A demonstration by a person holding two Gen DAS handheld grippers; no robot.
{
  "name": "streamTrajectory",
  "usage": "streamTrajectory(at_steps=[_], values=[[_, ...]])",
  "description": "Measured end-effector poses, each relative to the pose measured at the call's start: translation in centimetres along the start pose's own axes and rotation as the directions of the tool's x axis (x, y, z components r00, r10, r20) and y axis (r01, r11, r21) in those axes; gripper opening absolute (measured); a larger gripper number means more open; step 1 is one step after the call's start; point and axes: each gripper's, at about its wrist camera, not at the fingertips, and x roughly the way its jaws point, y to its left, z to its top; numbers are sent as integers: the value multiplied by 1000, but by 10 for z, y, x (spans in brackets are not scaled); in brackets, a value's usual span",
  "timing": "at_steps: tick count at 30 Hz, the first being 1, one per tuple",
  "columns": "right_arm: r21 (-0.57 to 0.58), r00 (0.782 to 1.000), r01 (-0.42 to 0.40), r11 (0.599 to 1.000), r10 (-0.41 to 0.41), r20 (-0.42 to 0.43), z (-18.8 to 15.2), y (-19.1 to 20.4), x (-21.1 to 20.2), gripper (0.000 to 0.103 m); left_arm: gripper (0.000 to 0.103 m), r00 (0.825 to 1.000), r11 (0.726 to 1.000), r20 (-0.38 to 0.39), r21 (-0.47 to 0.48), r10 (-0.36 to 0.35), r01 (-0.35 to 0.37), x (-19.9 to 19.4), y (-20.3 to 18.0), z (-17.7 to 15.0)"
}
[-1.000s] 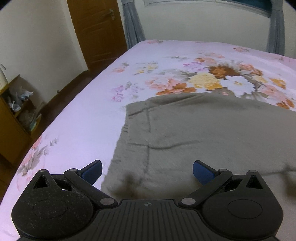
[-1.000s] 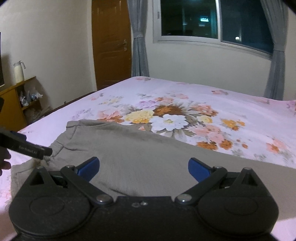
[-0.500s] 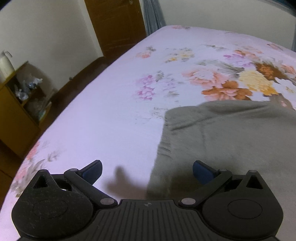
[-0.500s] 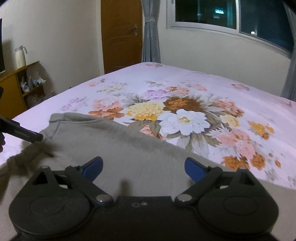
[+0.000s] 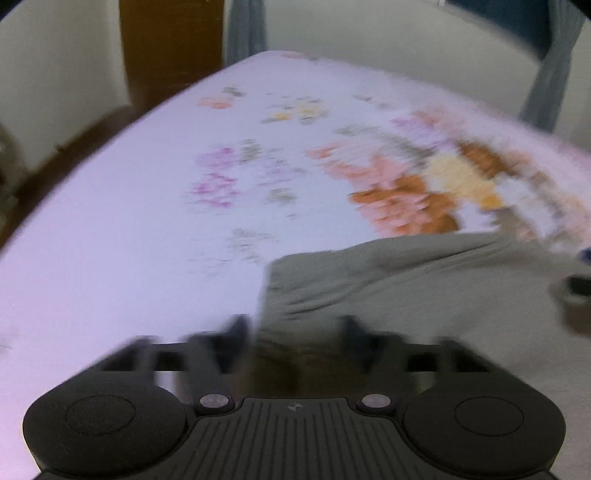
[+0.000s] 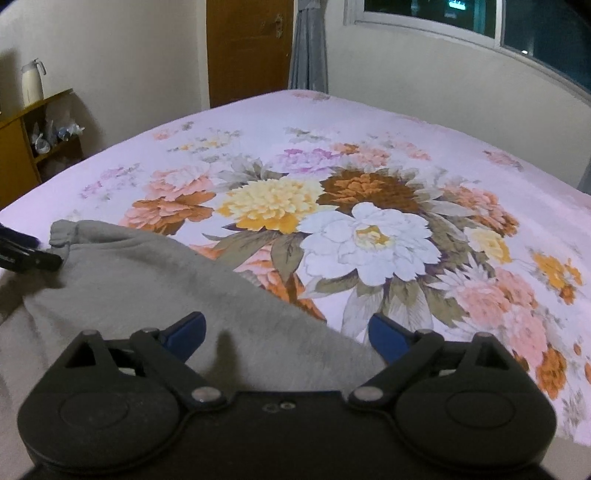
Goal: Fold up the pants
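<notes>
Grey-green pants (image 5: 406,295) lie flat on the flowered bed sheet. The left wrist view is blurred by motion. My left gripper (image 5: 293,332) is low over the pants' left edge, and its jaws are closing with that edge between them; a gap still shows. From the right wrist view its dark finger (image 6: 29,256) touches the bunched corner of the pants (image 6: 147,280). My right gripper (image 6: 286,332) straddles the pants' far edge, its jaws closing slightly but still wide, with cloth and sheet between the blue fingertips (image 6: 184,330).
The bed's pink floral sheet (image 6: 369,229) stretches ahead. A wooden door (image 6: 243,48) and a grey curtain (image 6: 308,44) stand behind it, and a window (image 6: 480,18) at the upper right. At the left is a wooden shelf (image 6: 22,147) with a white flask (image 6: 31,83).
My left gripper slid left to the pants' edge and its fingers drew much closer together. My right gripper sank toward the pants' far edge, its fingers narrowing slightly.
</notes>
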Motion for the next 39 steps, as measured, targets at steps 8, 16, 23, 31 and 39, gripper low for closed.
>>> streamTrajectory(at_steps=[8,16,23,31,39], values=[[-46,1000,-15,999,15,-3,9,7,5,102,103,978,986,135,39,157,-163,-30,1,15],[-76,997,-42,996,37,-72,7,12,34,103,103,996,992,2,88,94,-94,6,8,9],[-15,977,-201,979,199,-70,9,11,26,22,29,999,982,45,186,13,-21,3,-13,2],[-124,981,-182,975,189,45,-9,45,-66,9,0,991,978,132,204,11,-38,-56,-11,-15],[-167,973,-196,966,212,88,-78,98,-172,9,0,991,997,131,66,-40,31,-140,2,-59]])
